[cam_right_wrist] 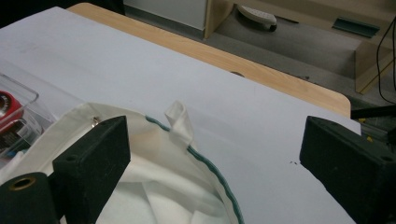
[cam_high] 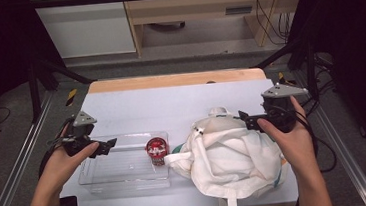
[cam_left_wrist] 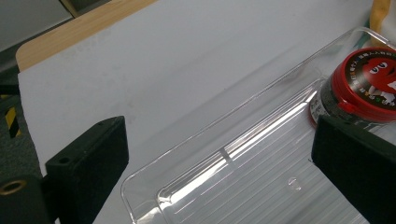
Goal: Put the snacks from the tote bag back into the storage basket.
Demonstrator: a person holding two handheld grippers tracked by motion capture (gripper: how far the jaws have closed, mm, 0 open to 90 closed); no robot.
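Observation:
A clear plastic tray [cam_high: 111,169] lies on the white table cover at the left. A small jar with a red lid [cam_high: 157,151] stands in its right end. My left gripper [cam_high: 108,145] hovers open over the tray's left part; in the left gripper view the jar [cam_left_wrist: 369,86] sits just beyond the right jaw and the tray's rim [cam_left_wrist: 224,135] runs between the jaws. A crumpled white cloth bag with green trim [cam_high: 226,157] lies at the right. My right gripper [cam_high: 246,119] is open above the bag's far edge [cam_right_wrist: 205,161].
The white cover [cam_high: 161,105] spans the table, with a strip of wooden tabletop [cam_high: 174,80] at the far edge. Metal frame rails run along both sides. Shelving and cables stand on the floor beyond the table.

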